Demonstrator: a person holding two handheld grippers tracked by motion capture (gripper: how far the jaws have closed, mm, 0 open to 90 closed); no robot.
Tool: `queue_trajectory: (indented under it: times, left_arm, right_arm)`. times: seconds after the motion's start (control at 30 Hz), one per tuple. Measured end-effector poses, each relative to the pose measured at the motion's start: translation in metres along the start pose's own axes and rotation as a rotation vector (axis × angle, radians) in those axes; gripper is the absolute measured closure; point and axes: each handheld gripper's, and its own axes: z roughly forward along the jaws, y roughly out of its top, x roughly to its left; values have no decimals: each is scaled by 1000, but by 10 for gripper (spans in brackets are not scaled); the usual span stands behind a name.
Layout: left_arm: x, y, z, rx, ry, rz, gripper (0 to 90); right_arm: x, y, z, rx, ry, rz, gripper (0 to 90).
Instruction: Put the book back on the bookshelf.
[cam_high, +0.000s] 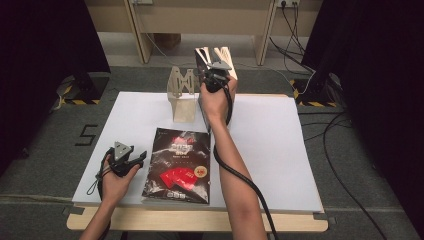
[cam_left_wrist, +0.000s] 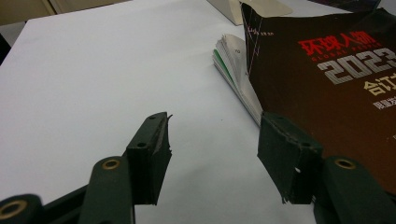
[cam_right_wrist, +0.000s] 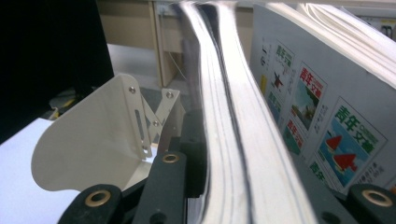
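A dark magazine (cam_high: 176, 165) with red cards on its cover lies flat on the white board (cam_high: 270, 150). Just left of it my left gripper (cam_high: 138, 158) rests low, jaws open and empty. In the left gripper view the dark magazine (cam_left_wrist: 336, 84) lies beside the right jaw of that gripper (cam_left_wrist: 215, 154), its page edges fanned. At the back, my right gripper (cam_high: 216, 76) is shut on an upright magazine (cam_high: 214, 56). The right gripper view has my right gripper (cam_right_wrist: 243, 186) clamping the magazine's page edges (cam_right_wrist: 233, 126), with a second upright magazine (cam_right_wrist: 322, 116) to their right.
A cream metal bookend (cam_high: 181, 95) stands at the back of the board, left of the upright magazines, and appears close at hand as the bookend (cam_right_wrist: 93, 144) in the right gripper view. Cables (cam_high: 340, 150) run over the floor to the right. Bare white board lies at the right.
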Motion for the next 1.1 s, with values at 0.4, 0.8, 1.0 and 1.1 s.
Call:
queue_trajectory:
  times: [0.4,0.8,1.0,1.1]
  left_arm:
    - [0,0,0,-1,-2,0,429]
    - [0,0,-1,-3,-3,3,429]
    - [-1,0,0,-3,1,9,429]
    - [-1,0,0,-7,2,10,430]
  right_arm:
    - [6,-4,2,-119,-64,-18,769]
    - [13,-17,10,-171,-82,-88,745]
    - [11,-21,5,-139,-76,-65,650]
    - [11,-26,3,-127,-70,-64,638]
